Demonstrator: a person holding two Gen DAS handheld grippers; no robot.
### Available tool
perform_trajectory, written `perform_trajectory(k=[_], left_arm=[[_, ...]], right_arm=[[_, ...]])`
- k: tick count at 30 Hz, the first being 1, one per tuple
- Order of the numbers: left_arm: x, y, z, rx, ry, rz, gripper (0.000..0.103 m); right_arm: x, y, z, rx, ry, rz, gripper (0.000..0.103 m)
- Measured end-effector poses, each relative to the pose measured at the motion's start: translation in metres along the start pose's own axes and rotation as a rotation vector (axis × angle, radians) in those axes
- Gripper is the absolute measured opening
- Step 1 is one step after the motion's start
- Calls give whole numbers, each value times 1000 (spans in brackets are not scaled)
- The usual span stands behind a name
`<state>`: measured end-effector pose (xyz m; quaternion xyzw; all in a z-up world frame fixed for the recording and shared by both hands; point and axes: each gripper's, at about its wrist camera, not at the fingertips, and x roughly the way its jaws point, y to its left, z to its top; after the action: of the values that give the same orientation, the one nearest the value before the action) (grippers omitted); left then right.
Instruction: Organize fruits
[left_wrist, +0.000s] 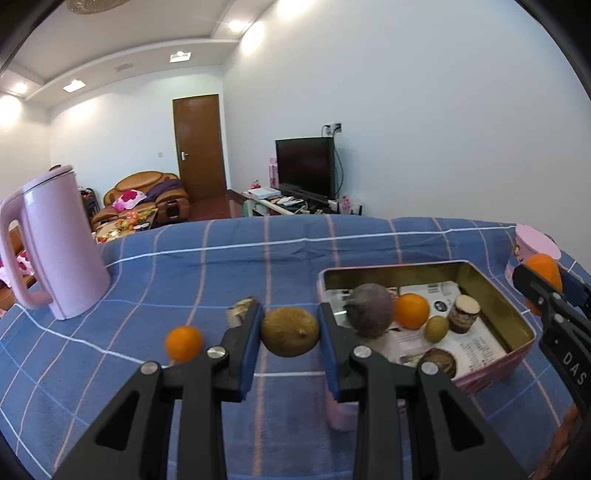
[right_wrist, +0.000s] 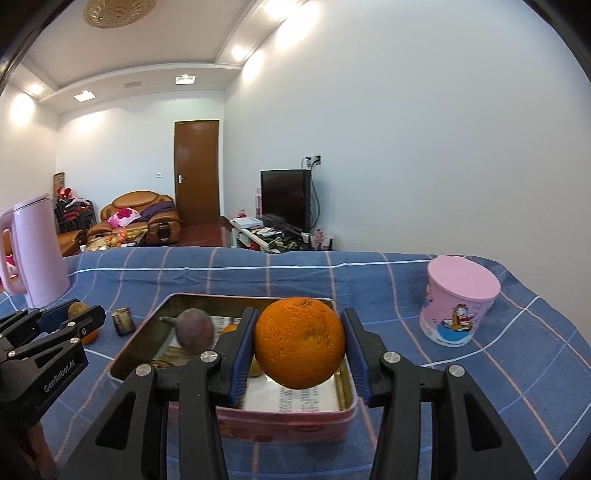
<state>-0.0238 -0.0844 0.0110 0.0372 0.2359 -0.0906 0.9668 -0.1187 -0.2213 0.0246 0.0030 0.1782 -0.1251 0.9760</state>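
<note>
My left gripper (left_wrist: 290, 332) is shut on a brownish-green round fruit (left_wrist: 290, 331), held above the blue cloth just left of the pink tin (left_wrist: 491, 295). My right gripper (right_wrist: 299, 341) is shut on a large orange (right_wrist: 300, 341), held over the tin (right_wrist: 288, 424). Inside the tin lie a purple fruit (left_wrist: 371, 309), an orange (left_wrist: 412, 311), a small green fruit (left_wrist: 436, 328) and a brown-lidded jar (left_wrist: 463, 313). A small orange (left_wrist: 183, 343) lies on the cloth left of my left gripper. In the right wrist view the left gripper (right_wrist: 70, 317) shows at the left edge.
A tall pink kettle (left_wrist: 55, 254) stands at the table's left. A pink cartoon cup (right_wrist: 460, 299) stands at the right. A small dark jar (right_wrist: 123, 320) sits on the cloth left of the tin. Printed paper lines the tin's floor.
</note>
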Motion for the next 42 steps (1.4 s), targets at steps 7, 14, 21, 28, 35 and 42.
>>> perform_trajectory(k=[7, 14, 21, 28, 35, 42], left_arm=[[9, -24, 6, 1, 14, -48, 32], [25, -46, 10, -7, 60, -106, 32], [45, -53, 15, -29, 123, -135, 32], [60, -59, 17, -38, 178, -156, 32], [60, -67, 20, -5, 163, -143, 32], [64, -67, 23, 7, 152, -155, 32]], right_arm=[[12, -16, 3, 16, 7, -68, 47], [23, -21, 7, 25, 21, -102, 48], [39, -26, 11, 41, 45, -104, 48], [53, -26, 16, 48, 76, -76, 48], [75, -17, 20, 13, 139, -18, 48], [96, -19, 16, 33, 243, 120, 48]])
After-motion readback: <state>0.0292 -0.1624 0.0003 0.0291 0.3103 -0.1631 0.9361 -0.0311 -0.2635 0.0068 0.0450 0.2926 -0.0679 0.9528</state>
